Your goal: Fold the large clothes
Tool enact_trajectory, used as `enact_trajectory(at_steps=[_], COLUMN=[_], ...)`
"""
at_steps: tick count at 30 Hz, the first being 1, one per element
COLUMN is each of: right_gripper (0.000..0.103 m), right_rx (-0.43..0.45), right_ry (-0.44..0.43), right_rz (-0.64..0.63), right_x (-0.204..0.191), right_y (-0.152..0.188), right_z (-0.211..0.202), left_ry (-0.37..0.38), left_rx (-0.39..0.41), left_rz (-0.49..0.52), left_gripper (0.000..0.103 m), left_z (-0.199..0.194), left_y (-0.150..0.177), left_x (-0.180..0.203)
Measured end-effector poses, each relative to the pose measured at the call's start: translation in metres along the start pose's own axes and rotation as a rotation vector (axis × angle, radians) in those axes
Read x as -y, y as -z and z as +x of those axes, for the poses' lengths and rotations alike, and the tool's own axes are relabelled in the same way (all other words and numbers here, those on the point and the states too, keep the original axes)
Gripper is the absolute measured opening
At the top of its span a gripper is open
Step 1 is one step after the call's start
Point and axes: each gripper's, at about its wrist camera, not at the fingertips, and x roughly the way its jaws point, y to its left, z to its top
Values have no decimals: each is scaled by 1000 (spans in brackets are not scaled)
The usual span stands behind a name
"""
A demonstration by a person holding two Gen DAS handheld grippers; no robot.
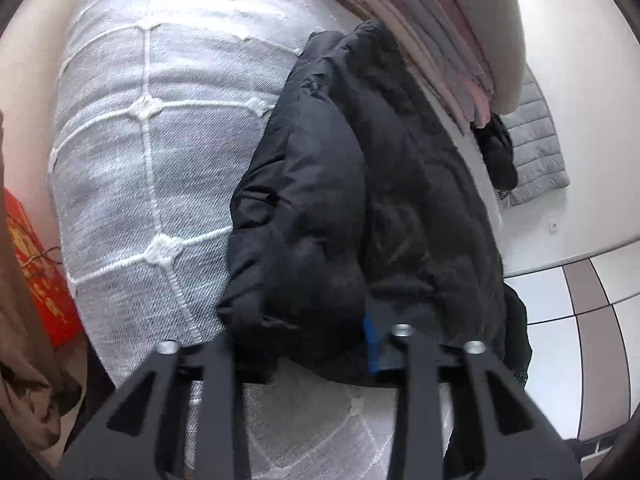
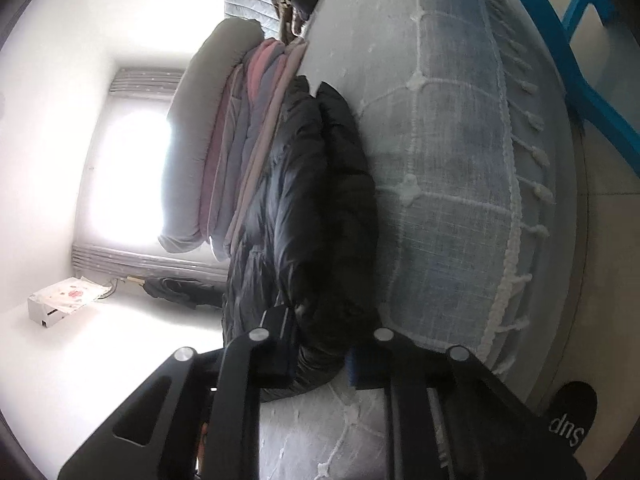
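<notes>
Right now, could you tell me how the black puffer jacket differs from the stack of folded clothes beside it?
The black puffer jacket is one dark, puffy, loosely bunched garment; the stack of folded clothes is several pink, grey and beige pieces in flat, neat layers. The jacket is clamped in both grippers; the stack is untouched. Both lie on the grey woven cover.

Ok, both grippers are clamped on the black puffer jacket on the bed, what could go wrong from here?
1. The black puffer jacket is slick and bulky; its edge may slip from the left gripper or the right gripper.
2. It lies against the stack of folded clothes, so lifting it could topple that stack.
</notes>
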Motion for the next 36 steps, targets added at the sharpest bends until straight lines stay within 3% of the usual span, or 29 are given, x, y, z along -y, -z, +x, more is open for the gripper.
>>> enact_trajectory(at_steps=[3,7,10,12,15,16,18,20,22,25,29,33,36], right_gripper=[14,13,13,14,34,41,42,43,47,59,59,59,59], right_rx=[15,14,-30,-78,-84,-65,14,122,178,154,38,-40,-92], right_ry=[-25,-61,-40,22,133,152,194,269,297,323,380,465,553], right_rz=[-24,-64,-112,-136,-83,-62,-43,-144,-289,-481,-691,-774,-777], right_x=[-10,-30,-39,-36,-10,-5,0,-24,-64,-124,-178,-187,-168], right_y=[5,22,47,60,62,60,57,55,52,44,37,9,-8], right_z=[-8,-28,-53,-58,-66,-70,-87,-101,-100,-58,40,127,167], left_ry=[17,121,181,146,36,-3,-53,-125,-150,-80,-73,-114,-182], left_rx=[29,52,40,-21,-58,-35,35,223,391,436,415,377,334], left_rz=[39,26,-9,-2,-2,-16,-62,-132,-105,136,417,503,482], left_gripper=[16,14,15,20,44,54,59,63,70,74,77,77,77], left_z=[-9,-38,-63,-70,-73,-78,-95,-127,-144,-125,-62,0,49], left_y=[1,9,20,22,17,15,11,10,6,3,3,-9,-33], left_x=[7,2,-9,-12,-23,-30,-45,-58,-40,37,121,139,126])
